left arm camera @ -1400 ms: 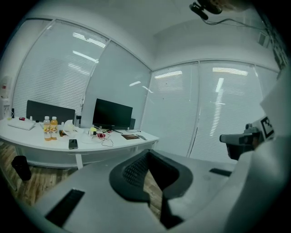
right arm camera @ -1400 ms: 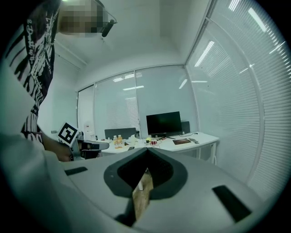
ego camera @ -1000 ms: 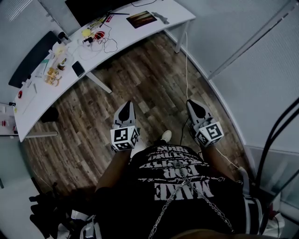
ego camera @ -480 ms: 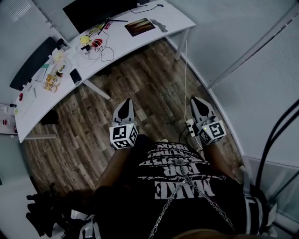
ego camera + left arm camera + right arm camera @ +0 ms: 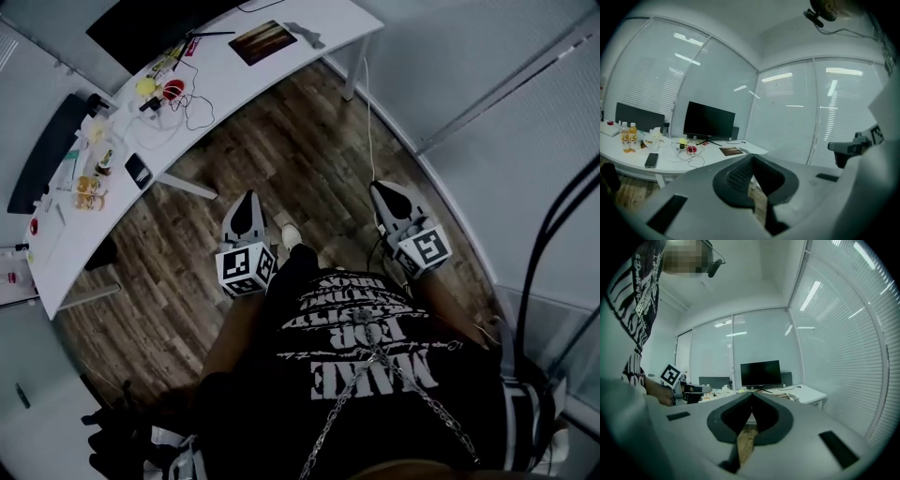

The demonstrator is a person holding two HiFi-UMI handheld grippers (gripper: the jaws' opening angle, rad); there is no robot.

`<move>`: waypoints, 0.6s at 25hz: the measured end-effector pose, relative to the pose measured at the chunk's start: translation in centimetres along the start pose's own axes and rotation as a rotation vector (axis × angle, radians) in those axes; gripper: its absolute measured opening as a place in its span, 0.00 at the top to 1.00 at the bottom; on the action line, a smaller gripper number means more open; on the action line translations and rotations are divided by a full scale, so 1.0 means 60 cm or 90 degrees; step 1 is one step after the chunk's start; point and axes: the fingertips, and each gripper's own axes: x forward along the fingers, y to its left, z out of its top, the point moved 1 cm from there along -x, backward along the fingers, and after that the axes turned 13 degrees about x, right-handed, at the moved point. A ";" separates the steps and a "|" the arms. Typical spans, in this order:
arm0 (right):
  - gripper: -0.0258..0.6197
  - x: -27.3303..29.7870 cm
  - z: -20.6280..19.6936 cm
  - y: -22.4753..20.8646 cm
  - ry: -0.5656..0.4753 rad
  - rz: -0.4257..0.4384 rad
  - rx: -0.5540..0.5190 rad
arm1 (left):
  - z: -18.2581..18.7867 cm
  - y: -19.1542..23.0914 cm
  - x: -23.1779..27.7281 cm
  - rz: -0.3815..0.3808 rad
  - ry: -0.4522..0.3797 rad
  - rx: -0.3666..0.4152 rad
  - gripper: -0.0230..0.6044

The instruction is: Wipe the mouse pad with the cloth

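Observation:
The brown mouse pad (image 5: 262,41) lies at the far right end of the white desk (image 5: 112,202), with a grey cloth (image 5: 305,35) right beside it near the desk's corner. Both are a good way ahead of me across the wood floor. My left gripper (image 5: 247,200) and right gripper (image 5: 380,190) are held out side by side over the floor, pointing toward the desk. Both are shut and hold nothing. In the left gripper view the mouse pad (image 5: 731,151) shows beyond the shut jaw tips.
A black monitor (image 5: 709,121) stands at the desk's back. A phone (image 5: 138,171), bottles (image 5: 89,186), a red item (image 5: 172,90) and loose cables clutter the desk's left half. Glass walls with blinds (image 5: 525,122) run along the right. A cable (image 5: 368,122) trails over the floor.
Both grippers have travelled forward over the floor toward the desk, still shut. The desk has slid up and left in the head view, and a foot has stepped out between the grippers.

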 end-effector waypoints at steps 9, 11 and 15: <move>0.96 0.091 0.037 -0.032 -0.022 -0.022 -0.008 | 0.054 0.047 0.116 -0.069 -0.033 0.011 0.95; 0.96 0.106 0.037 -0.034 -0.017 -0.035 -0.006 | 0.054 0.056 0.134 -0.082 -0.037 0.007 0.95; 0.96 0.142 0.043 -0.033 0.000 -0.053 0.007 | 0.042 0.075 0.161 -0.090 -0.029 -0.009 0.95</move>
